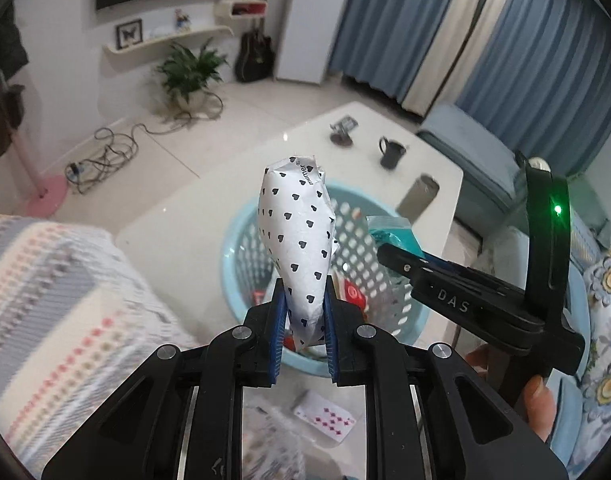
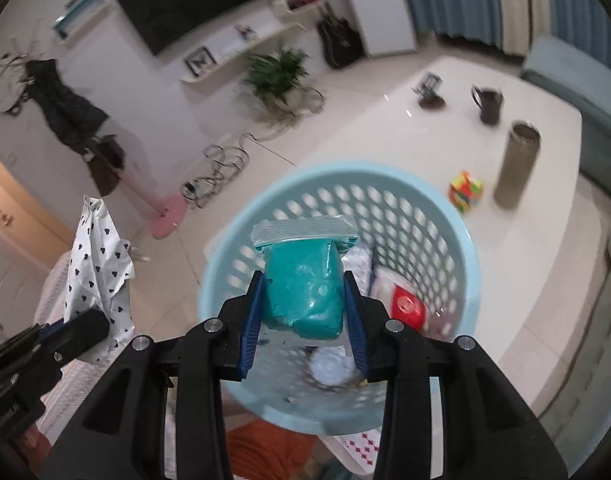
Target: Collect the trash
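Note:
My left gripper (image 1: 304, 312) is shut on a crumpled white wrapper with black hearts (image 1: 297, 240), held upright over the near rim of a light blue perforated basket (image 1: 241, 264). In the right wrist view the same wrapper (image 2: 95, 272) hangs at the left, outside the basket. My right gripper (image 2: 303, 304) is shut on a teal packet in a clear zip bag (image 2: 305, 284), held above the open basket (image 2: 233, 248). Red-and-white packaging (image 2: 401, 300) and other scraps lie inside the basket. In the left wrist view the right gripper (image 1: 389, 252) reaches in from the right with the teal packet (image 1: 389, 232).
The basket stands on a white table (image 2: 545, 264) with a black mug (image 2: 489, 104), a grey cylinder (image 2: 517, 164), a colourful cube (image 2: 465, 192) and a small stand (image 2: 429, 92). A playing card (image 1: 325, 420) lies near the table edge. A striped cushion (image 1: 65, 300) is at the left; cables (image 1: 101, 156) lie on the floor.

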A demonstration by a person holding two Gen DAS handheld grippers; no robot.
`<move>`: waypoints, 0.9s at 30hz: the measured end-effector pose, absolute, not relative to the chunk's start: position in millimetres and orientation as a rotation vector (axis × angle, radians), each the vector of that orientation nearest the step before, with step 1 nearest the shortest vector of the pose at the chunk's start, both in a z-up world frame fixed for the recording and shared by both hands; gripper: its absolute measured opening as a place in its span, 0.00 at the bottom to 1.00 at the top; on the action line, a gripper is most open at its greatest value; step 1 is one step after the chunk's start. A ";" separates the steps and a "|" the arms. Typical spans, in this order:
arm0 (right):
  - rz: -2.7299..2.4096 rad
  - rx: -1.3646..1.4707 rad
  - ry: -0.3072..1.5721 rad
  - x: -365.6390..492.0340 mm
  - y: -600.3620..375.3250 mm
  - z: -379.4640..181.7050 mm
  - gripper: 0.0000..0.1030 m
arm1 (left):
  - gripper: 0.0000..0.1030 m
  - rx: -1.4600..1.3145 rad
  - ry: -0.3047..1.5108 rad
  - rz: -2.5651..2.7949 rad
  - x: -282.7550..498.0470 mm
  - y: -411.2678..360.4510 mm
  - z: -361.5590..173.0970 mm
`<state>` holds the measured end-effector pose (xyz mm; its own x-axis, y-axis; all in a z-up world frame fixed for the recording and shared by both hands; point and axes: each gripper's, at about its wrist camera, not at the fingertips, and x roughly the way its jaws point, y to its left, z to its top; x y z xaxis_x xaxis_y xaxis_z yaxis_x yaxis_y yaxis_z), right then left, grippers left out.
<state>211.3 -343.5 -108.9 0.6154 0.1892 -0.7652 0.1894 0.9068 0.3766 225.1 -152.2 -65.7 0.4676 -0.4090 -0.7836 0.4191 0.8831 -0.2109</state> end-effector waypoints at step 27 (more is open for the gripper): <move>0.018 0.379 0.908 174.1 -309.8 -83.9 0.56 | 0.69 -0.085 0.819 -0.467 182.3 -108.6 -28.3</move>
